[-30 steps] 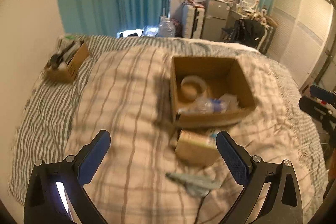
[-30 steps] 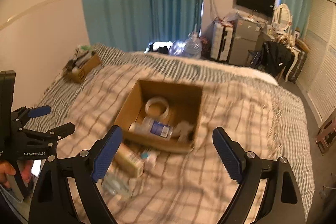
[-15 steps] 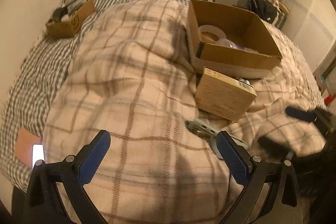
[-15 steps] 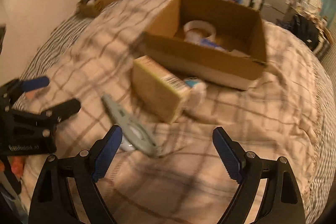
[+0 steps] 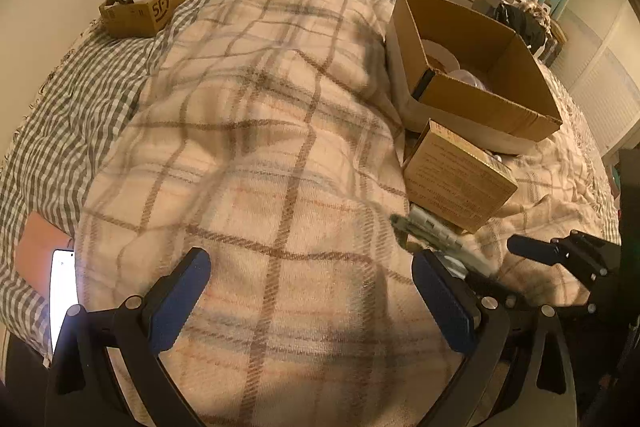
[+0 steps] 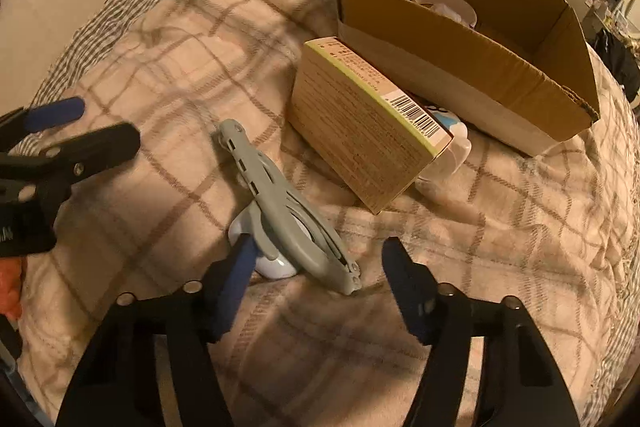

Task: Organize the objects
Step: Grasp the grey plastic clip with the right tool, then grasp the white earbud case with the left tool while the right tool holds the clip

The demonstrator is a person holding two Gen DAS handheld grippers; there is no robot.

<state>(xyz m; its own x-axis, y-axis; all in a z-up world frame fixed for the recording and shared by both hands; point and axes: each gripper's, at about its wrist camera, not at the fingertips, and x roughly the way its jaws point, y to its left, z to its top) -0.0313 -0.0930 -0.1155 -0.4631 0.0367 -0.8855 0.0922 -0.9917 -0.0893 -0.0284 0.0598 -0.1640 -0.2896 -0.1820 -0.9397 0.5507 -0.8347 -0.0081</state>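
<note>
Right gripper [image 6: 316,269]: low over the plaid-blanketed bed [image 6: 160,67], jaws spread wide, straddling the near end of a grey plastic hinged tool [image 6: 280,203], not gripping.
Left gripper [image 5: 308,291]: jaws wide apart, empty, above the blanket.
Large open brown cardboard box [image 6: 460,67]: holds a white tape roll [image 6: 444,1].
Tan printed carton [image 6: 368,131]: leans against it.

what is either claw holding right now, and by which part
Nothing. Both claws are open: the right claw straddles the grey plastic clip tool without gripping; the left claw is empty.
</note>
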